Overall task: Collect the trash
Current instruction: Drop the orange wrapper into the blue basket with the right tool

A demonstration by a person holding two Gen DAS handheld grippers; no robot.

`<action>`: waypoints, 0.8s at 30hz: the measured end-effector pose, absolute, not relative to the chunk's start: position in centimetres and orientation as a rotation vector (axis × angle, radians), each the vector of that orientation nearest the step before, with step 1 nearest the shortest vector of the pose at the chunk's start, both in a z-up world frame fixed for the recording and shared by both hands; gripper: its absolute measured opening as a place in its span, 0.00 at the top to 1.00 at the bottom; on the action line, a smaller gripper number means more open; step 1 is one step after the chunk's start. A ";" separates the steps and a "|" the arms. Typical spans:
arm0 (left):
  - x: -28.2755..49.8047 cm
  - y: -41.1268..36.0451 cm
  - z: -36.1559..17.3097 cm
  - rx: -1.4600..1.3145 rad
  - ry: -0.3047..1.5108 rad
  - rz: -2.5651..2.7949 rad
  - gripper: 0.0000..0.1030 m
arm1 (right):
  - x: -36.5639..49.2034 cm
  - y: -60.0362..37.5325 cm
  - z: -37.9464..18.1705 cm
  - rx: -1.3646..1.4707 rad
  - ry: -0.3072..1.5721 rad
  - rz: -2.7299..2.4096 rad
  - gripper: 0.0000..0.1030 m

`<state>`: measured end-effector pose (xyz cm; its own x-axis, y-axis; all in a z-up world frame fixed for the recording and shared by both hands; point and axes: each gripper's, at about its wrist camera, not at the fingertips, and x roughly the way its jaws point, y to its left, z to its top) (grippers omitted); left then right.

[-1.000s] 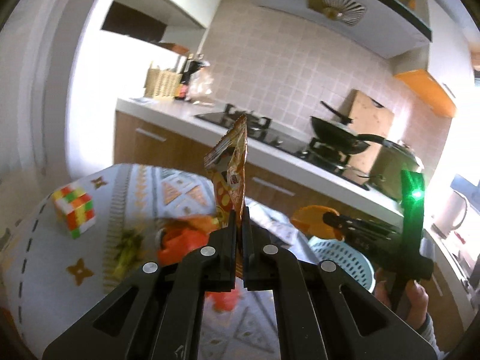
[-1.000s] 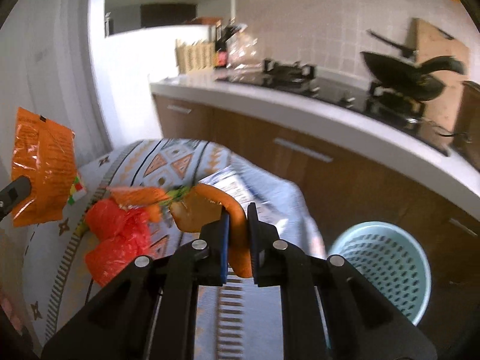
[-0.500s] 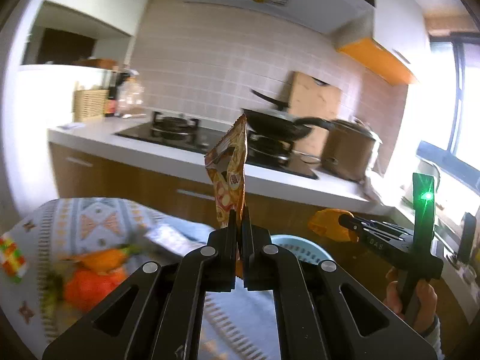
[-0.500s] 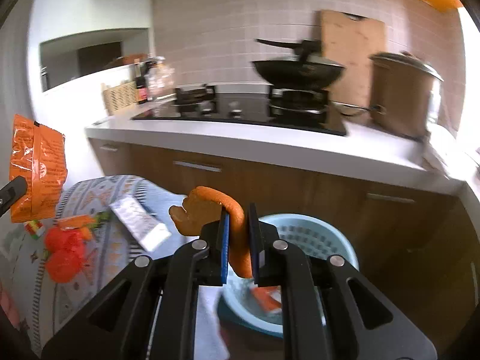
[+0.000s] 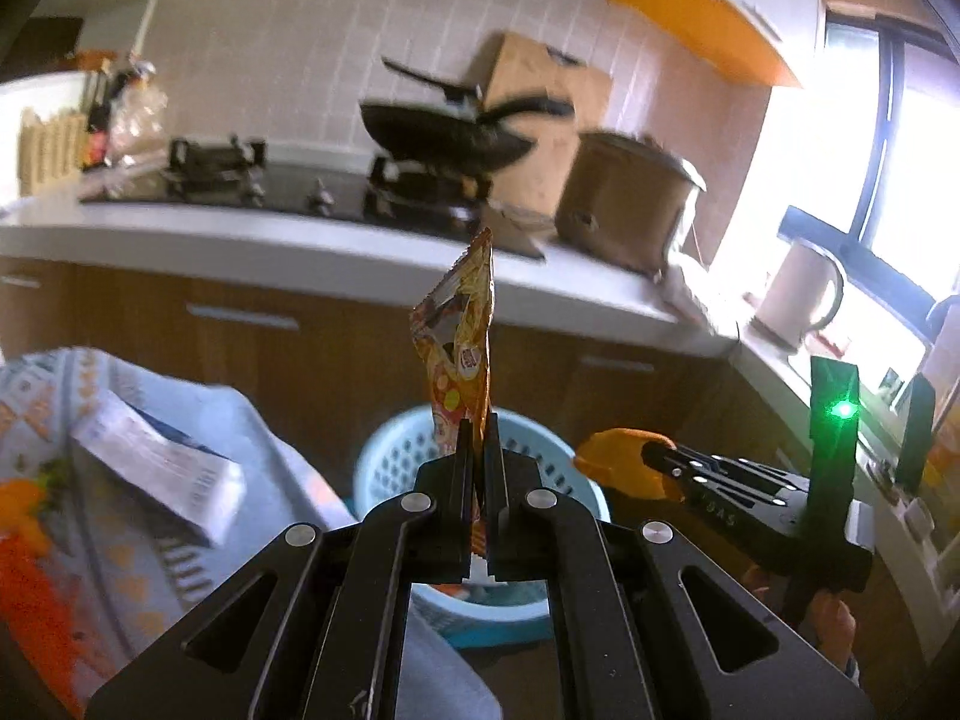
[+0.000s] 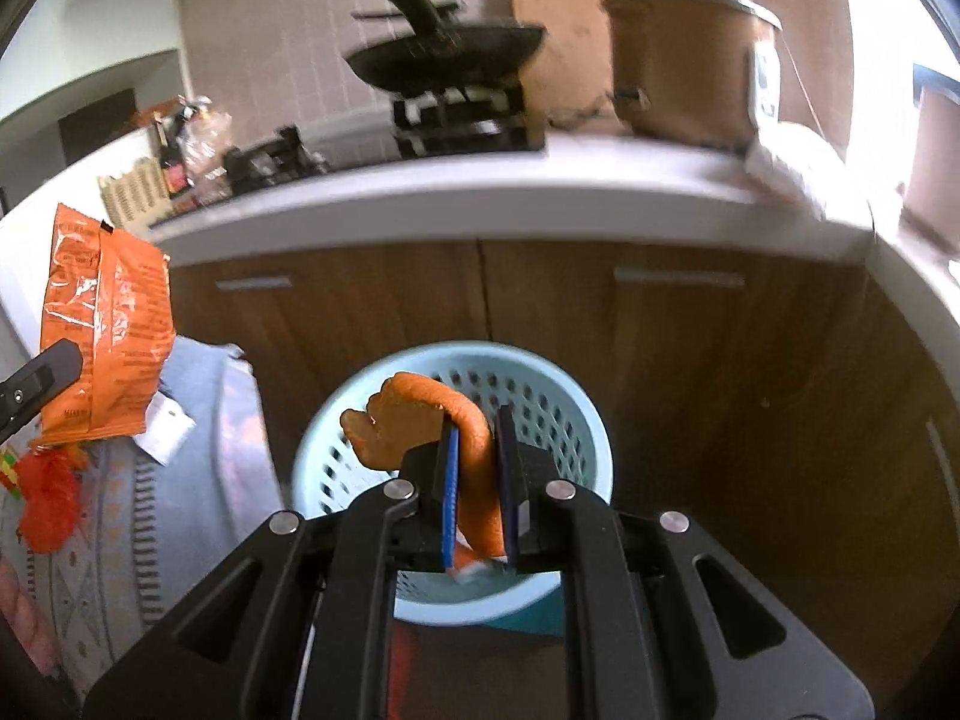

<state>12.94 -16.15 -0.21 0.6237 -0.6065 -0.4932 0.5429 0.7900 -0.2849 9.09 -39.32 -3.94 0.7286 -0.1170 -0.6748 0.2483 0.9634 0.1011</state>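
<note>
kitchen counter (image 6: pixel 480 204) runs behind a pale blue basket (image 6: pixel 576 420) on the floor. left gripper (image 5: pixel 478 438) is clamped on an orange snack wrapper (image 5: pixel 459 348); right gripper (image 6: pixel 477 450) pinches orange peel (image 6: pixel 420 414) above the basket's rim, beside the patterned table's (image 6: pixel 198 480) edge.

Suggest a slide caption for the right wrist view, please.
Right gripper holds orange peel above the blue basket.

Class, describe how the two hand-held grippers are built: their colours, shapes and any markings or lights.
Both grippers are black, with angular arms bearing triangular cut-outs and round silver rivets. The left gripper has plain dark finger faces; the right gripper has blue pads. Seen from the left wrist, the right gripper carries an upright black post with a green light.
</note>
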 end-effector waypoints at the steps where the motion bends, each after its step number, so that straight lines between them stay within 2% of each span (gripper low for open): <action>1: 13.3 -16.8 -1.0 -0.111 0.628 -0.669 0.99 | 9.3 -39.7 -4.9 0.203 0.751 -0.206 0.91; 8: 16.0 -20.6 -6.7 -0.109 0.797 -0.706 0.96 | 10.8 -40.5 -9.8 0.217 0.877 -0.231 0.89; 9: 16.3 -20.9 -7.2 -0.107 0.816 -0.702 0.91 | 11.1 -40.4 -10.3 0.222 0.896 -0.227 0.87; 10: 16.6 -21.1 -7.9 -0.106 0.841 -0.699 0.79 | 11.3 -40.5 -10.8 0.227 0.912 -0.216 0.83; 11: 16.7 -21.2 -8.2 -0.106 0.852 -0.695 0.73 | 11.6 -40.5 -11.4 0.230 0.937 -0.209 0.80; 12: 16.7 -21.2 -8.5 -0.103 0.856 -0.683 0.62 | 11.6 -40.6 -11.6 0.231 0.943 -0.210 0.68; 13: 16.8 -21.2 -8.7 -0.095 0.854 -0.674 0.56 | 11.6 -40.6 -11.7 0.229 0.939 -0.213 0.46; 14: 16.8 -21.1 -8.8 -0.082 0.851 -0.664 0.54 | 11.3 -40.6 -11.4 0.225 0.919 -0.224 0.35; 15: 16.8 -20.9 -8.9 -0.074 0.853 -0.655 0.50 | 11.0 -40.7 -11.1 0.227 0.895 -0.230 0.31; 19: 16.6 -20.1 -8.5 -0.050 0.834 -0.598 0.43 | 10.7 -41.2 -10.1 0.261 0.857 -0.217 0.31; 24: 15.8 -18.3 -7.4 -0.074 0.805 -0.578 0.42 | 10.4 -40.5 -8.9 0.254 0.822 -0.210 0.31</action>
<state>15.78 -18.26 -7.36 0.5477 -0.5148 -0.6596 0.4601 0.8437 -0.2765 10.40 -40.48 -8.87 0.6629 -0.0862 -0.7437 0.2817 0.9491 0.1411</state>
